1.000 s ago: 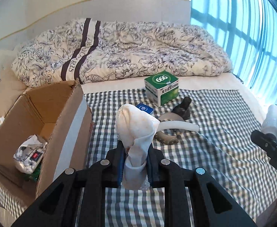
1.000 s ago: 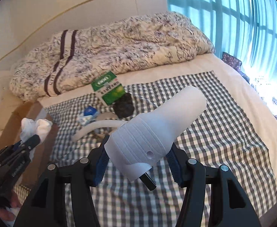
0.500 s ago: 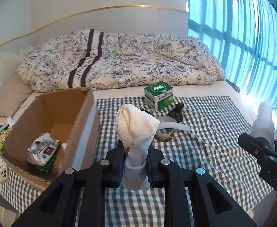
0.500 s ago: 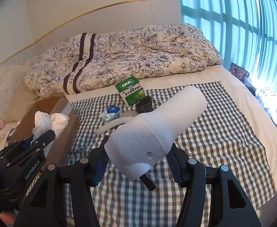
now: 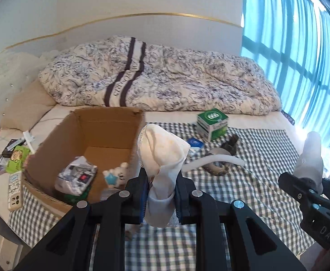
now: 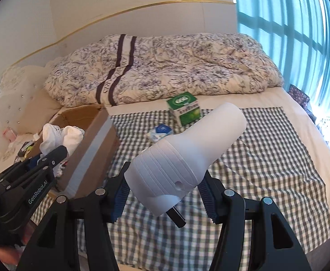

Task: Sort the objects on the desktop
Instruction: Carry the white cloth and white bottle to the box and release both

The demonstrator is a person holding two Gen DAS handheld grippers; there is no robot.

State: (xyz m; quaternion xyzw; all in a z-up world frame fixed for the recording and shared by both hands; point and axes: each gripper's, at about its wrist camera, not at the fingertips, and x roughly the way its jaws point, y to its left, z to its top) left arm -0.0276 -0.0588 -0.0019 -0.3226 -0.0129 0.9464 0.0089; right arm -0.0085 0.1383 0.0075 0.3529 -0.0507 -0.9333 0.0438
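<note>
bed [image 5: 266,203], checkered cloth [image 6: 266,158], cardboard box [image 5: 106,131], quilt [image 5: 165,79]

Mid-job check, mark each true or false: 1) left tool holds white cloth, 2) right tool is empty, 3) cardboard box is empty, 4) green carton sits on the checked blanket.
1) The left tool grips a crumpled white cloth: true.
2) The right tool is empty: false, it clamps a white plastic bottle-shaped object.
3) The open brown cardboard box is empty: false, a foil packet and small toy lie inside.
4) The green square carton sits on the checked blanket: true.
</note>
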